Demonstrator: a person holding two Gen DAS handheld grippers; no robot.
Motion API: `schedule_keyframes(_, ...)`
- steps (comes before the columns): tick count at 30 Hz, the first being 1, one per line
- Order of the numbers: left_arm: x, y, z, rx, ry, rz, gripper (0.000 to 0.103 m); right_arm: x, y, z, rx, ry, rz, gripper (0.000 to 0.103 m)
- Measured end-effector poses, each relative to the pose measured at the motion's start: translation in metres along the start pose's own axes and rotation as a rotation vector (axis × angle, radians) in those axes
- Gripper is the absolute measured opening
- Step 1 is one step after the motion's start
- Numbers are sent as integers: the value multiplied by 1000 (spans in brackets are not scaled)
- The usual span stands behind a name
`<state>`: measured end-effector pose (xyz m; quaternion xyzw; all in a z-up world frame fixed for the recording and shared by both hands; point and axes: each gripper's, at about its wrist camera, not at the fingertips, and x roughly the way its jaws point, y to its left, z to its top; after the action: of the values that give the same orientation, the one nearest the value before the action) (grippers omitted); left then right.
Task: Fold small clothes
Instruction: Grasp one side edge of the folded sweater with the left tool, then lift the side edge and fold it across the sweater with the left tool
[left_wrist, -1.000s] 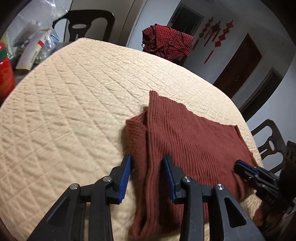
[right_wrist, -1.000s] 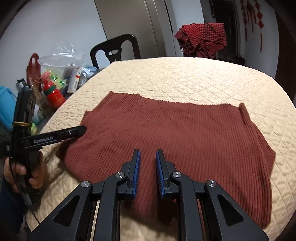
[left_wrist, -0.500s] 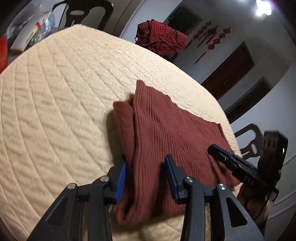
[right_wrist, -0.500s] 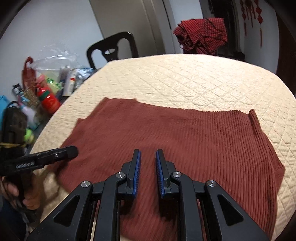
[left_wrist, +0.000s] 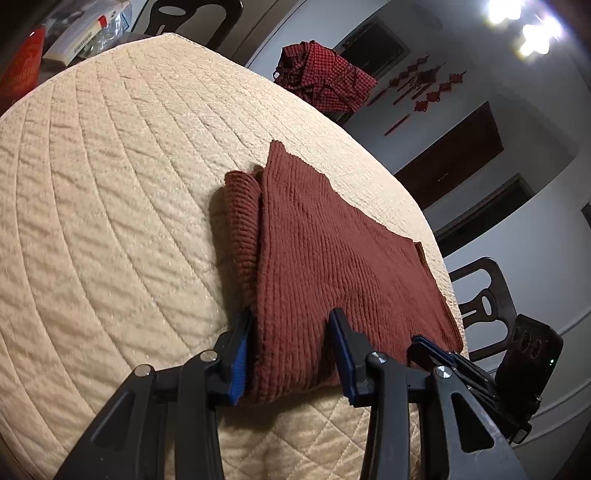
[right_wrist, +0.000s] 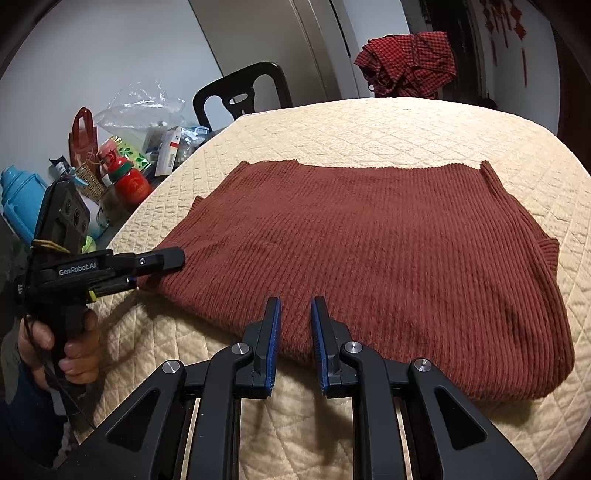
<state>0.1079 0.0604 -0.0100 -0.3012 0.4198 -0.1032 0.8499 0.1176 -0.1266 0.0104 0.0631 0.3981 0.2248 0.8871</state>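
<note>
One rust-red ribbed knit garment (right_wrist: 369, 258) lies flat on the cream quilted table cover (left_wrist: 110, 206), at its near side. Left gripper (left_wrist: 291, 350) straddles the garment's near-left corner, jaws parted, pads not pressing. Right gripper (right_wrist: 295, 343) sits at the near hem, jaws narrowly apart, gripping nothing. A checked red shirt (right_wrist: 406, 62) hangs on a far chair.

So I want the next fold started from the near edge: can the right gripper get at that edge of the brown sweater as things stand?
Probably yes. The right gripper sits at the sweater's near edge, fingers slightly apart, with nothing in between.
</note>
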Motion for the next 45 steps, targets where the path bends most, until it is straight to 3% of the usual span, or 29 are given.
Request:
schedule_keyframes(13, 21, 15, 27, -77, -1, -126, 41, 0, -5, -2, 33, -3, 28, 17)
schedule_keyframes(14, 22, 14, 27, -76, -3, -122, 40, 0, -6, -2, 37, -5, 30, 17)
schedule_keyframes(16, 24, 13, 29, -81, 3, -121, 25, -2, -6, -2, 48, -10, 34, 17)
schedule_keyframes(19, 19, 9, 30, -75, -13, -119, 23, -6, -9, -4, 57, -18, 38, 17)
schedule_keyframes(33, -6, -96, 55, 118, -61, -234, 19, -59, -52, -19, 167, -113, -38, 17)
schedule_keyframes(39, 32, -165, 49, 211, 18, -297, 19, -82, -76, -28, 230, -152, -79, 17)
schedule_keyframes(45, 108, -193, 19, 244, 210, -280, 20, -92, -93, -37, 265, -151, -108, 17)
